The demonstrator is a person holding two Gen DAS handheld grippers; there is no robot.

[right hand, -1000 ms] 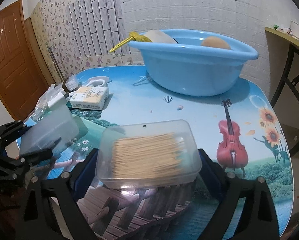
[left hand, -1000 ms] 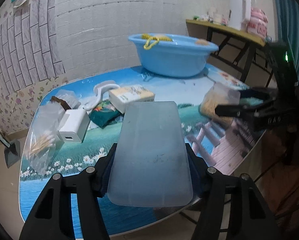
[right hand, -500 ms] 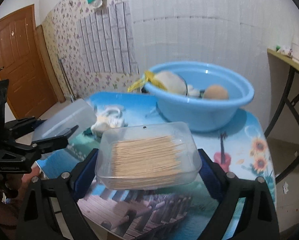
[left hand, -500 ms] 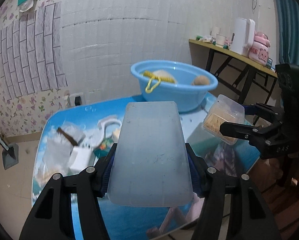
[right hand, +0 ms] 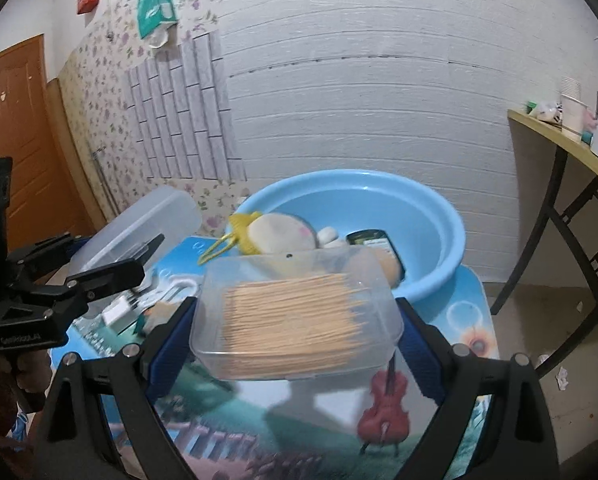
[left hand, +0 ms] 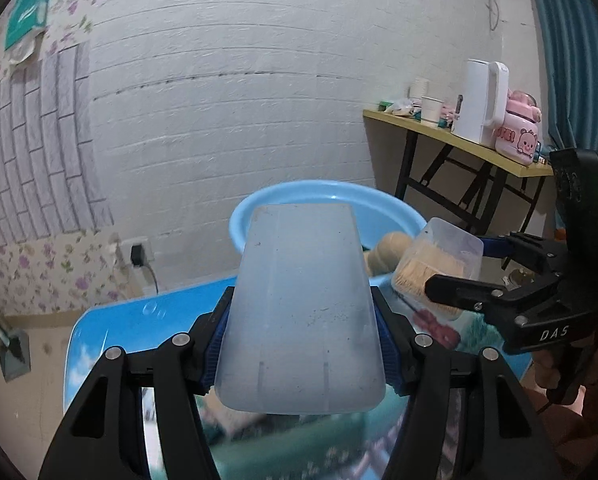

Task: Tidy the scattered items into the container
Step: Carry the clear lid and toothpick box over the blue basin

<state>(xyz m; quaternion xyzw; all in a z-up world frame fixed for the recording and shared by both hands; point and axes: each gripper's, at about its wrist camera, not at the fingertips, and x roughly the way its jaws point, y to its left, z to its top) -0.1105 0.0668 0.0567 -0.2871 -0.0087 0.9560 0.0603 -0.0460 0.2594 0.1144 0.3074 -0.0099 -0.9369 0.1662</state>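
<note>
So the biggest thing in shot is the table (right hand: 475,312) with its printed landscape cloth, and at its far end, up against the white brick wall, sits the blue basin (right hand: 431,216). A round plush toy (right hand: 277,232) with a yellow cord and a dark flat packet (right hand: 373,238) lie inside it, partly hidden behind what the right gripper carries.

Both grippers are held up above the near part of the table, pointing toward the basin. The left gripper (left hand: 301,344) is clamped narrow on a frosted plastic box (left hand: 301,308), blue pads pressed on both its long sides; the box tips forward and blocks most of the basin in the left wrist view. From the right wrist view the same box (right hand: 139,232) sits to the left of the basin, level with its rim.

The right gripper (right hand: 295,320) is squeezed on a clear tub of toothpicks (right hand: 295,312), held roughly level just near of the basin rim, not yet over it. In the left wrist view that tub (left hand: 439,264) shows right beside the basin edge.

Leftover bits on the table's left side (right hand: 119,312) are blurred and half hidden by the left gripper, so I can't tell what they are.
</note>
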